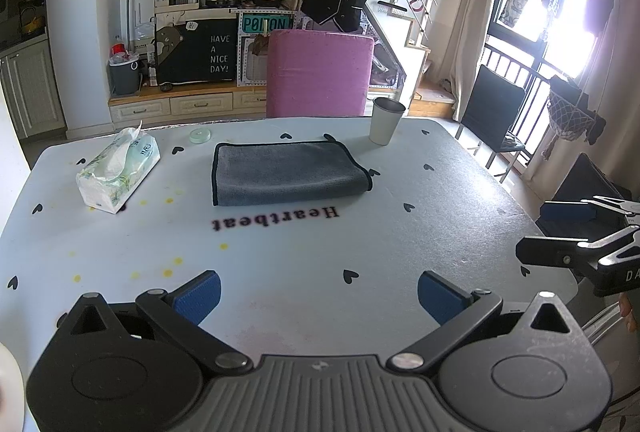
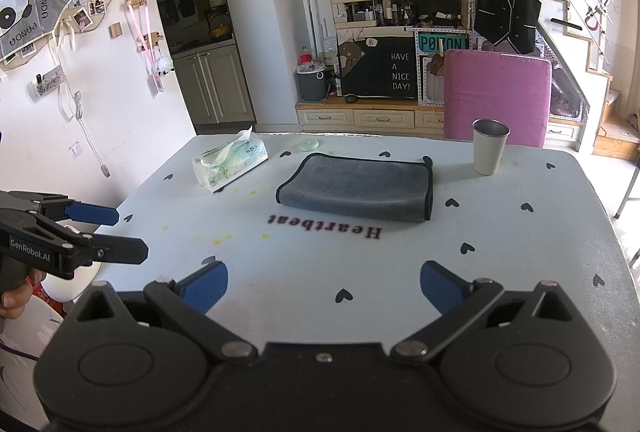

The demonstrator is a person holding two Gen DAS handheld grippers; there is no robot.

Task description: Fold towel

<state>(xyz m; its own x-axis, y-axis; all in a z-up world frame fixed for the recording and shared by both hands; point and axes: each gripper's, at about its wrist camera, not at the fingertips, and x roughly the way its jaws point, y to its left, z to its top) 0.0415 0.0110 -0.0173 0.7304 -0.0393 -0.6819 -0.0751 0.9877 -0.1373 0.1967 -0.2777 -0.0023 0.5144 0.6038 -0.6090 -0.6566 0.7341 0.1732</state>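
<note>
Left gripper [image 1: 318,296] jaws spread wide, empty, above table [image 1: 440,192]. Right gripper [image 2: 324,288] likewise wide, empty. Folded towel [image 1: 290,174] well ahead, untouched.

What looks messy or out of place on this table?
Little. Small yellow spots stain the tablecloth near the tissue pack. The grey towel lies folded and flat; the cup stands upright.
</note>
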